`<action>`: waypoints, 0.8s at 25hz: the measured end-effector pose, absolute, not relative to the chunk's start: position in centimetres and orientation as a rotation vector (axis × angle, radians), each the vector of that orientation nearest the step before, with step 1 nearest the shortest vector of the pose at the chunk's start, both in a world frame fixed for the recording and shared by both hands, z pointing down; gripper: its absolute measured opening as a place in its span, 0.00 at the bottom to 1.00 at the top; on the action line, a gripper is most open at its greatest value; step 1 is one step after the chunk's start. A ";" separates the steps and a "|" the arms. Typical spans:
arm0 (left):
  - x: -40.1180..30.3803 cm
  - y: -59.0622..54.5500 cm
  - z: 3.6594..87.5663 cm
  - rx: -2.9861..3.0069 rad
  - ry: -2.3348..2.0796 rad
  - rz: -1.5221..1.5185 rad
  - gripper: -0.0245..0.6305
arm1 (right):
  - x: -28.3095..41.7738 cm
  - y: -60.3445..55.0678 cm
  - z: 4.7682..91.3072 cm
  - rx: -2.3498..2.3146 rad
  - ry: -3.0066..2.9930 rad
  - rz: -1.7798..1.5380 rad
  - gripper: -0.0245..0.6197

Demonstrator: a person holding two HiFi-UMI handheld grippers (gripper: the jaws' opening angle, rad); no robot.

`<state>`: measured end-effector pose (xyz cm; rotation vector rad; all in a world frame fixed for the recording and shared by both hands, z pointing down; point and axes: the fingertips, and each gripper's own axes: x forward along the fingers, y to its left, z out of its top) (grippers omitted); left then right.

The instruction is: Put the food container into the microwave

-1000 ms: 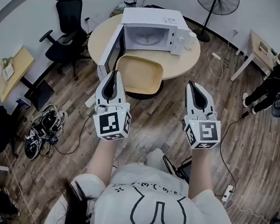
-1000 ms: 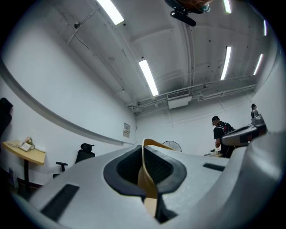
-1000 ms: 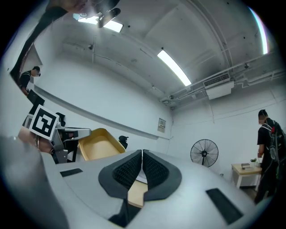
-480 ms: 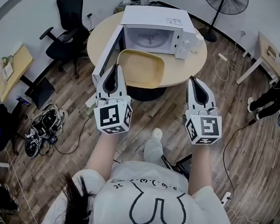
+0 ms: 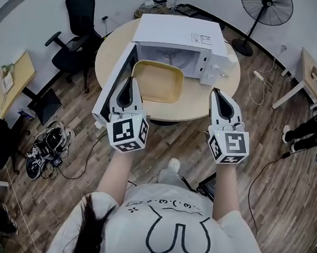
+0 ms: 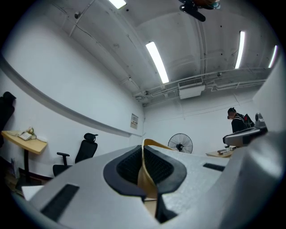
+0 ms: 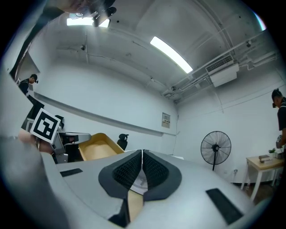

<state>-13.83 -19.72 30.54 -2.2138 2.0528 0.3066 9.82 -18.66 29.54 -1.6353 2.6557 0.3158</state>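
**Container at the microwave mouth**

The left gripper (image 5: 131,82) is clamped on the near-left rim of the yellow container (image 5: 157,80), the thin wall pinched between its pads. The container hangs over the table (image 5: 204,97), mid-frame, its far rim at the mouth of the open microwave (image 5: 177,32). The door (image 5: 113,87) stands swung out at left, just beside the left gripper and the container's left edge. The right edge lies near the control panel. Bare tabletop is open to the container's right. The right gripper (image 5: 214,93) hangs off the table's near edge, jaws together on nothing. A second ago the container hung off the table's near edge, well short of the cavity.
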 end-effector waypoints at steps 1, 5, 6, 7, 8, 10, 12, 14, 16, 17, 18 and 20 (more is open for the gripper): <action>-13.8 -20.8 30.7 -2.211 2.064 0.302 0.07 | 9.8 -19.9 29.6 -1.627 2.663 0.311 0.09; -13.8 -24.7 31.5 -2.199 2.119 0.282 0.07 | 9.9 -24.6 29.9 -1.592 2.701 0.292 0.09; -13.8 -25.7 31.8 -2.196 2.137 0.277 0.07 | 9.9 -25.8 30.0 -1.583 2.713 0.286 0.09; -13.8 -26.7 32.2 -2.193 2.156 0.272 0.07 | 10.0 -26.9 30.2 -1.574 2.724 0.280 0.09; -13.8 -27.6 32.5 -2.191 2.174 0.268 0.07 | 10.0 -28.0 30.4 -1.566 2.736 0.274 0.09; -13.6 -29.3 33.4 -2.189 2.208 0.259 0.07 | 10.3 -30.0 30.9 -1.554 2.756 0.256 0.09; -13.4 -30.7 34.3 -2.187 2.241 0.250 0.07 | 10.6 -31.8 31.5 -1.544 2.770 0.235 0.09; -13.2 -31.8 35.3 -2.189 2.275 0.247 0.07 | 10.8 -33.3 32.1 -1.532 2.783 0.218 0.09; -13.0 -32.7 36.3 -2.193 2.311 0.249 0.07 | 11.1 -34.4 32.7 -1.519 2.795 0.199 0.09; -13.0 -33.1 36.7 -2.196 2.329 0.249 0.07 | 11.1 -34.8 33.0 -1.513 2.801 0.187 0.09; -13.0 -33.4 37.2 -2.198 2.347 0.248 0.07 | 11.2 -35.2 33.3 -1.508 2.808 0.175 0.09; -13.0 -34.0 38.1 -2.200 2.373 0.239 0.07 | 11.2 -35.9 34.0 -1.502 2.820 0.153 0.09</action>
